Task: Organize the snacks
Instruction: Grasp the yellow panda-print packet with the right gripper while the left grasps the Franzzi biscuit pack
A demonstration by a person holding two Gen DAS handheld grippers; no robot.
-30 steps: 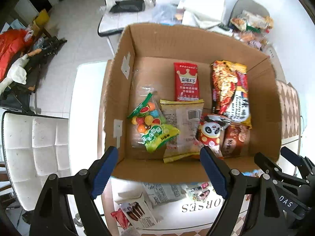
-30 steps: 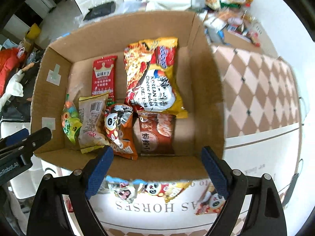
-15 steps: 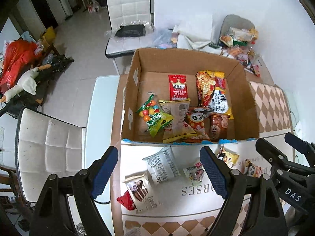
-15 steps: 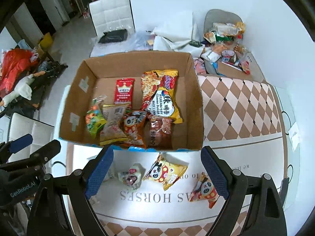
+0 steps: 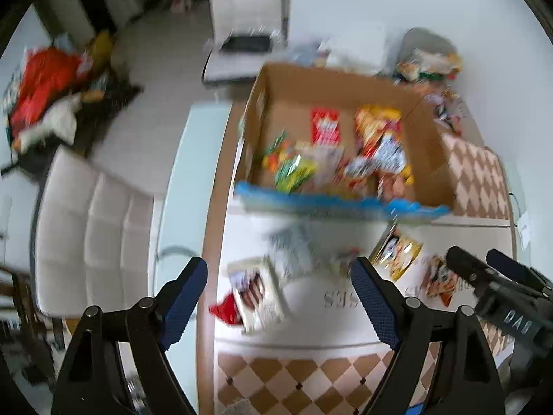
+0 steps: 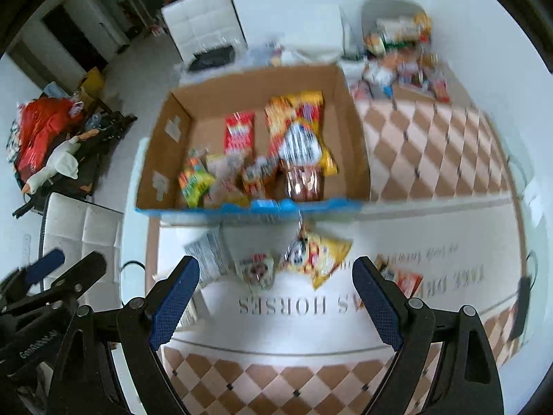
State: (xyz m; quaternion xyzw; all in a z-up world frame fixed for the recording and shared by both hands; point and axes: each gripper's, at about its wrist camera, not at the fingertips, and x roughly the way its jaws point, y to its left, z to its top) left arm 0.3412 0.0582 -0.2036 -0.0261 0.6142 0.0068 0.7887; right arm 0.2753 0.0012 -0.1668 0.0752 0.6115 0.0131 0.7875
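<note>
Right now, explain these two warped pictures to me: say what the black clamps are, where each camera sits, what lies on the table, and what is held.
Each picture comes from a fisheye camera mounted on a hand-held gripper, looking along its two blue-padded fingers. One view shows the left gripper, the other the right gripper; a person carries one in each hand. Both have their jaws wide apart with nothing between them. Beyond them a cardboard box stands on a table with a checkered cloth, already holding several snack packets. Loose on the table in front of the box lie more, among them a yellow panda packet and a white packet with a red one beside it. The pictures are blurred by motion.
</note>
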